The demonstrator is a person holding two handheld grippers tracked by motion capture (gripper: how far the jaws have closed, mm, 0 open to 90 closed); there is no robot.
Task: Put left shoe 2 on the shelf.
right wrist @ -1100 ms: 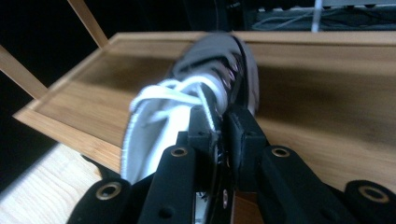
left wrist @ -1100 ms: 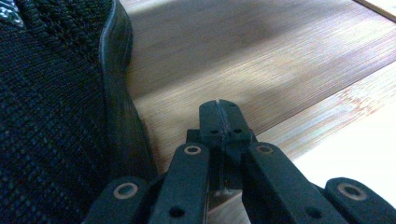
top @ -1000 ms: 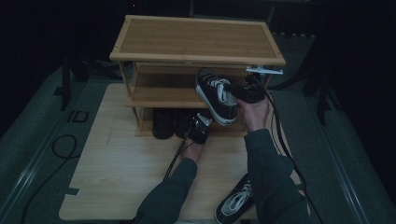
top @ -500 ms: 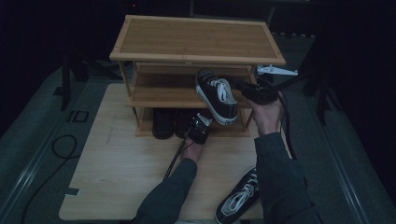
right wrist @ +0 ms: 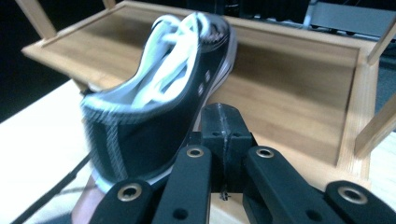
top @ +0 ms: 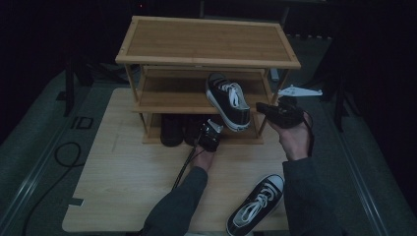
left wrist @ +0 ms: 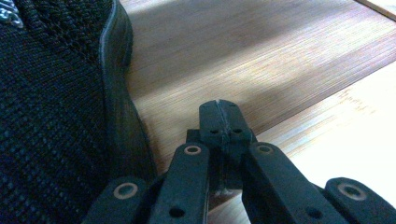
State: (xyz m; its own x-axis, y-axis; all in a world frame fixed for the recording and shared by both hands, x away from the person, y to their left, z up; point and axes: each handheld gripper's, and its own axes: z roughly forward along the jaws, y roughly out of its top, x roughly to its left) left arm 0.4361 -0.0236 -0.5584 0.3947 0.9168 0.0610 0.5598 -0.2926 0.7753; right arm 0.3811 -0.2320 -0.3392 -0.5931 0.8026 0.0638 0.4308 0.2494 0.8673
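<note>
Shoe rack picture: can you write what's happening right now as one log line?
sneaker: on middle shelf, heel overhanging | right claw: shut, beside sneaker | left claw: shut, by dark shoe | second sneaker: on board

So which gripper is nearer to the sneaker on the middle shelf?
Right. The right gripper sits just beside the sneaker at its heel; the left gripper is lower, by the bottom shelf.

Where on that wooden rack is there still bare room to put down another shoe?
The top shelf is wholly bare. The middle shelf is free left of the black sneaker that sits at its right end. The bottom level is crowded: dark shoes fill its middle, with the left gripper just in front.
</note>
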